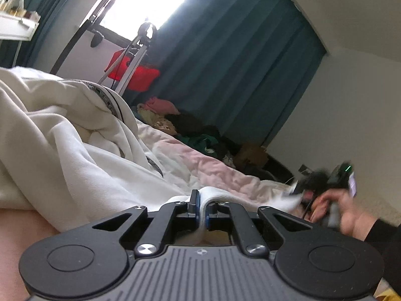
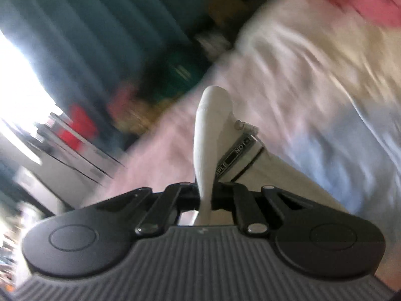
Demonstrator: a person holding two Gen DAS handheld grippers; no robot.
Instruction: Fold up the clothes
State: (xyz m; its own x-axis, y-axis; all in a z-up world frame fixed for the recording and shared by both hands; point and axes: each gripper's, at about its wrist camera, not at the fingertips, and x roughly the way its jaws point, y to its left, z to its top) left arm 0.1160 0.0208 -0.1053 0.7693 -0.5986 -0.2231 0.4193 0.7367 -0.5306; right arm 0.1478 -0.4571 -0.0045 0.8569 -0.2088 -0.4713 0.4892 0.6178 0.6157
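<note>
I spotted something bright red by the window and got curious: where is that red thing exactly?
In the left wrist view, the red bag-like object sits upper left of centre, below the bright window, against the teal curtain.

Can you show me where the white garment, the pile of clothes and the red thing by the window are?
white garment (image 1: 75,130), left wrist view, its bunched body.
pile of clothes (image 1: 190,128), left wrist view, dark middle.
red thing (image 1: 135,75), left wrist view, its front.

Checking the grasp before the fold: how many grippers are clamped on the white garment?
2. The left gripper pinches an edge of the white garment low over the bed; the right gripper pinches a fold beside its lettered trim, though that view is blurred.
</note>
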